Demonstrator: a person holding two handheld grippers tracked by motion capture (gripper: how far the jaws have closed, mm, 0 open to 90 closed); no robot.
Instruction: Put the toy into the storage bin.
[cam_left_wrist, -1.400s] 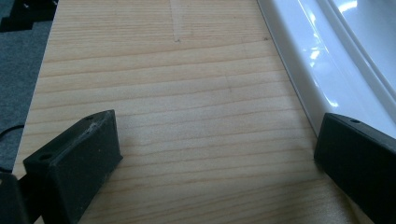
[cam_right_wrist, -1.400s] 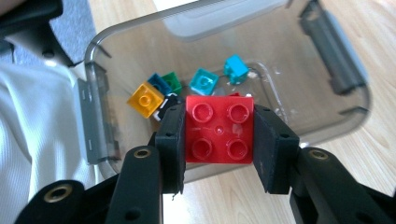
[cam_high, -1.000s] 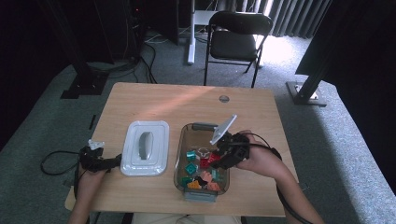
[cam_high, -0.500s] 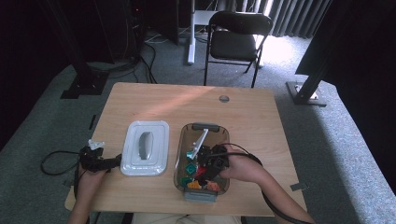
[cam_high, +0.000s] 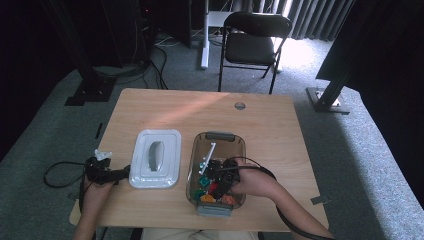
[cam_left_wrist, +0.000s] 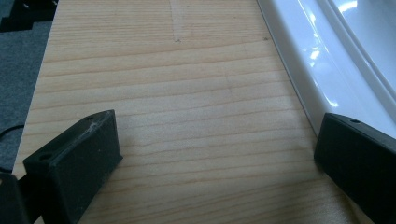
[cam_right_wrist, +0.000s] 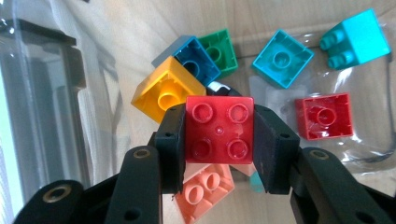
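- Because the red brick sits squarely between my right gripper's two black pads, studs facing the camera, I judge the grip firm enough to carry it; the pads press on two opposite flat sides, which keeps it from twisting
- My right gripper is low inside the clear bin, toward its near end, so the brick is in the bin, just above the other bricks; whether it touches them I cannot tell
- Under and around it lie a yellow brick, a blue one, a green one, two turquoise ones, a second red one and a salmon one
- The white lid lies flat on the table just left of the bin, off it, so the bin is open for reaching in
- My left gripper rests near the table's near left corner, jaws wide and holding nothing, one pad just beside the lid's edge; I read it as parked out of the way, ready for the lid
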